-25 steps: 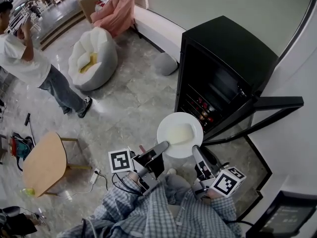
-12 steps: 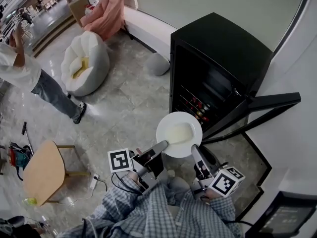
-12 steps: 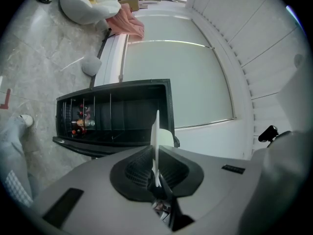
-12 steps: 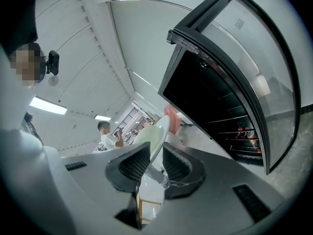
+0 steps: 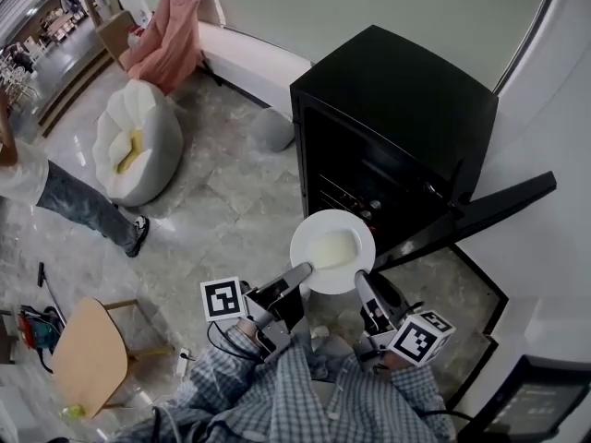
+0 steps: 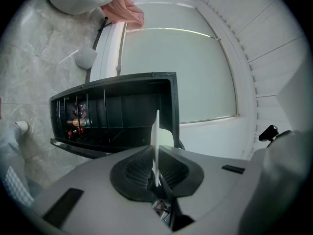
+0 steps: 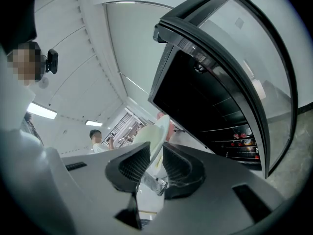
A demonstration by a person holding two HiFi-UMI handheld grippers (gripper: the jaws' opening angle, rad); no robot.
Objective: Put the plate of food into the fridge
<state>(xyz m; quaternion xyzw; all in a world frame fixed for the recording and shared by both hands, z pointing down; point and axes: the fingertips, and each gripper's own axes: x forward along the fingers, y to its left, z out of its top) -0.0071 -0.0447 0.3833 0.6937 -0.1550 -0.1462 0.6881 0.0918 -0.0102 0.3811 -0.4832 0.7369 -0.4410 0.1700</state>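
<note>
A white plate (image 5: 356,225) carrying a pale yellow piece of food (image 5: 332,247) hangs in front of the open black fridge (image 5: 397,100). My left gripper (image 5: 303,271) is shut on the plate's near-left rim and my right gripper (image 5: 362,281) is shut on its near-right rim. The left gripper view has the plate (image 6: 156,131) edge-on between that gripper's (image 6: 156,168) pads, with the fridge's wire shelves (image 6: 107,116) beyond. Through the right gripper view the plate's rim (image 7: 155,133) sits between that gripper's (image 7: 155,163) pads, beside the open glass door (image 7: 254,62).
The fridge door (image 5: 503,197) swings out to the right. Bottles (image 5: 365,210) lie on a lower shelf. On the marble floor to the left are a white beanbag chair (image 5: 138,150), a grey pouf (image 5: 272,129), a small wooden table (image 5: 88,344) and a standing person (image 5: 65,197).
The fridge has come nearer and shifted left in the head view. The plate stays gripped by both grippers. The person at the left has slid further toward the frame's edge.
</note>
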